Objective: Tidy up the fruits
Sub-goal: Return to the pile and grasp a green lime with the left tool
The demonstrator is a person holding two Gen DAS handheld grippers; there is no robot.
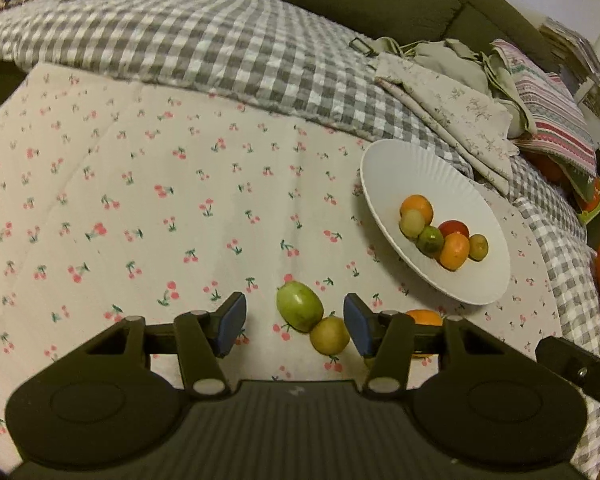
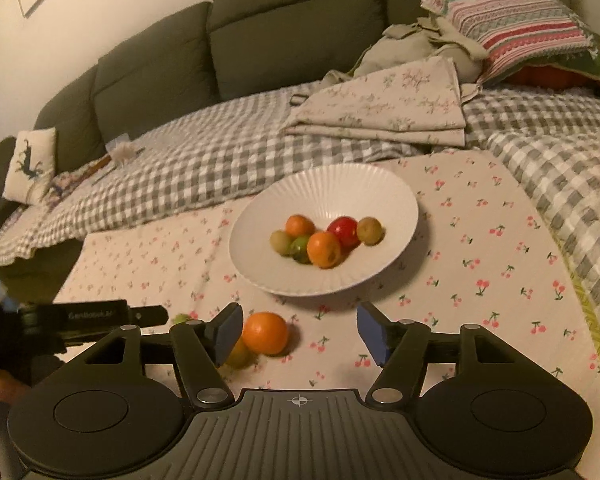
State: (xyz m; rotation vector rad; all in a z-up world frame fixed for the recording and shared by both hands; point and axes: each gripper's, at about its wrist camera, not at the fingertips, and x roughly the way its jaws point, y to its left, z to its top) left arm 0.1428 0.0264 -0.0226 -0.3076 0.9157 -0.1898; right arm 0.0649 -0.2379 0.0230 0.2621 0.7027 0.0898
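Left-wrist view, left to right. The left gripper [image 1: 295, 326] hangs over the cream cherry-print cloth [image 1: 140, 220] with its blue-padded jaws standing apart, clamped on nothing. Between them lie a larger oval green fruit [image 1: 299, 305] and, touching it on the near side, a smaller round yellow-green fruit [image 1: 329, 335]; neither pad presses on either. Just behind the right-hand finger a round orange citrus fruit [image 1: 423, 317] is partly hidden. Further right, near the cloth's right edge, stands the white ribbed shallow plate [image 1: 384, 172] with six small fruits heaped in its middle (two orange, one red, three greenish).

Right-wrist view, left to right. The other tool's black body enters at the left edge. The right gripper [image 2: 298, 334] is likewise spread wide and empty — the orange citrus fruit [image 2: 265, 332] sits on the cloth just inside its left pad, off-centre in the gap, with the yellow-green fruit [image 2: 238, 354] half hidden behind that finger. The plate [image 2: 340, 184] lies beyond, well apart from the fingertips.

Handling, as a judgement: the loose fruits look small, light and firm, with smooth rounded skins that would roll on the soft cloth and could squirt out of an off-centre pinch. Each is best taken across its widest girth, pads square to the sides — the oval green one across its short axis. The two touching fruits may nudge one another when either is gripped.
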